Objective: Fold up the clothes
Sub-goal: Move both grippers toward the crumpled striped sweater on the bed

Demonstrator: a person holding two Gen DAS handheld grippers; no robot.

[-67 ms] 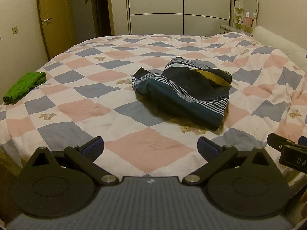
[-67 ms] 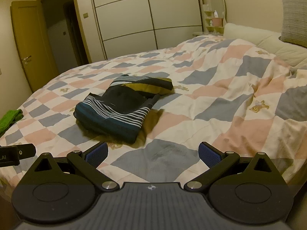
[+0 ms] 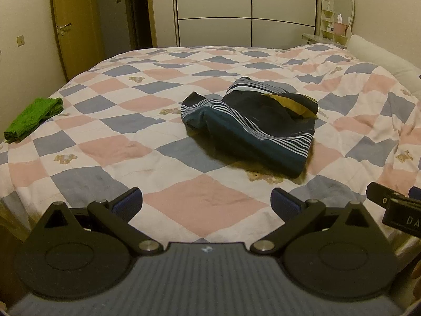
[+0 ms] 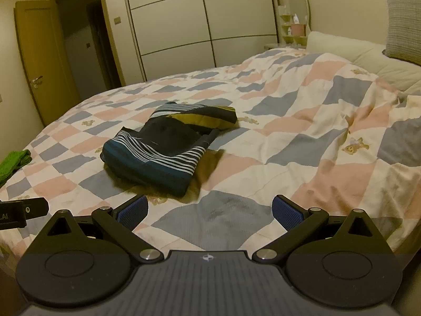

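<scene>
While most of both views is taken up by the bed (image 3: 126, 147), covered in a quilt of pink, grey-blue and white diamonds with little bear prints, everything else is pretty small by comparison. Behind it, way past the jaws, there's a big white wardrobe (image 3: 244, 10) with dark seams, and off to the far left a wooden door (image 3: 73, 26) standing open. A pale pillow (image 4: 350, 50) sits far ahead and to the right of the right jaws, with a grey cushion (image 4: 404, 26) propped above it. The garment (image 3: 252, 123) is a crumpled dark teal and black thing with white stripes and a mustard patch, lying on the quilt ahead of both sets of jaws: a bit right of center for the left ones, a bit left of center for the right ones (image 4: 168, 142), well apart from either. A green cloth (image 3: 33, 118), folded up, sits far to the left near the bed edge. The left gripper (image 3: 206, 202) has its jaws spread wide with nothing between them, just hovering over a pink diamond. Same deal with the right gripper (image 4: 209, 208), jaws wide apart and holding nothing, over a grey patch. Each one peeks into the other's view at the edge.
</scene>
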